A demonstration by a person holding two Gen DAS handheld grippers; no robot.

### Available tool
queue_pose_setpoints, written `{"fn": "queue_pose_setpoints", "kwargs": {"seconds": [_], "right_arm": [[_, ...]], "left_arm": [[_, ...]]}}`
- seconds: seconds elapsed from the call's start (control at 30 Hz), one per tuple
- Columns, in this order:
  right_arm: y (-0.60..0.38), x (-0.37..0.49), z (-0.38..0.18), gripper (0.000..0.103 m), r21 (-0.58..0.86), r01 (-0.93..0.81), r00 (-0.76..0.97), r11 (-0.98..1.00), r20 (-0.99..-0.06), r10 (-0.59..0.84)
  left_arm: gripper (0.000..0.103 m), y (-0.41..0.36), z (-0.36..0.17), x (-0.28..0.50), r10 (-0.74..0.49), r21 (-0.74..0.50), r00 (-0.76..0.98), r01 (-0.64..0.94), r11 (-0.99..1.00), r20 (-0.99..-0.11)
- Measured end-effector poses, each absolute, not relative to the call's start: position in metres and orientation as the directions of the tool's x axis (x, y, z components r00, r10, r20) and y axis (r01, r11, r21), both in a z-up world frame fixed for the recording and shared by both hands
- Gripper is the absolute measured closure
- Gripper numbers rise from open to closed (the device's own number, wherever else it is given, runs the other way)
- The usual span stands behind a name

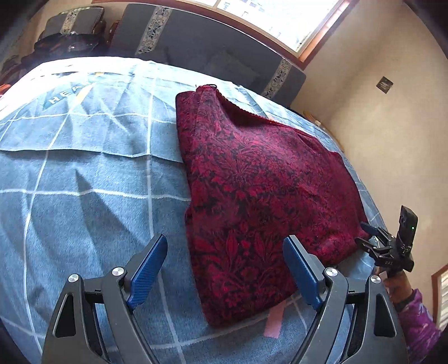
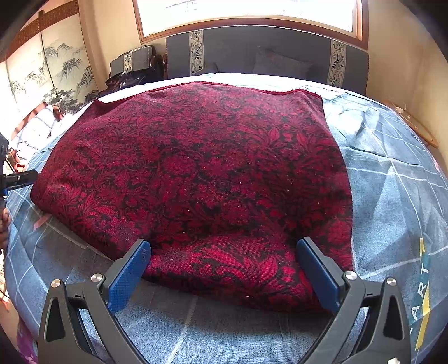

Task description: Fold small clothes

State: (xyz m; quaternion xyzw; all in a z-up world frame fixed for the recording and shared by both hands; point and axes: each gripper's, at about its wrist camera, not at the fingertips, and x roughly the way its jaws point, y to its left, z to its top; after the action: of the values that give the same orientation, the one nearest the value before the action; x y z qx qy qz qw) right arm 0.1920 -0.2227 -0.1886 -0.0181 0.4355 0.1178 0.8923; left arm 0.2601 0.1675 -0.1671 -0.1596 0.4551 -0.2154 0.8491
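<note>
Sunlight from the window (image 2: 246, 14) falls on a bed, and on its blue checked cover (image 1: 84, 196) lies a red and black cloth (image 2: 196, 173), already folded over at least once. It looks thick, soft and floppy, not slippery, so it will sag when lifted. A good place to grab is the near edge or a corner. The right gripper (image 2: 224, 268) sits at that near edge with its jaws wide apart, touching nothing firmly. The left gripper (image 1: 224, 268) hangs over the cloth's side, jaws apart too. Behind stands a grey headboard (image 2: 266, 53).
</note>
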Motion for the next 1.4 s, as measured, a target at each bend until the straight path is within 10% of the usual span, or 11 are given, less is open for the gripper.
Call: {"fn": "queue_pose_setpoints", "kwargs": {"seconds": [0.5, 0.73, 1.4], "right_arm": [[-0.217, 0.193, -0.19, 0.0, 0.026, -0.224, 0.594, 0.974, -0.789, 0.158], [-0.215, 0.192, -0.19, 0.0, 0.014, -0.223, 0.595, 0.975, -0.79, 0.147], [-0.212, 0.191, -0.191, 0.0, 0.007, -0.221, 0.595, 0.975, -0.791, 0.141]], "left_arm": [[0.022, 0.161, -0.182, 0.342, -0.7, -0.63, 0.406, 0.313, 0.711, -0.588], [0.052, 0.16, -0.189, 0.351, -0.711, -0.64, 0.376, 0.315, 0.701, -0.594], [0.048, 0.164, -0.188, 0.359, -0.746, -0.662, 0.324, 0.345, 0.665, -0.581]]}}
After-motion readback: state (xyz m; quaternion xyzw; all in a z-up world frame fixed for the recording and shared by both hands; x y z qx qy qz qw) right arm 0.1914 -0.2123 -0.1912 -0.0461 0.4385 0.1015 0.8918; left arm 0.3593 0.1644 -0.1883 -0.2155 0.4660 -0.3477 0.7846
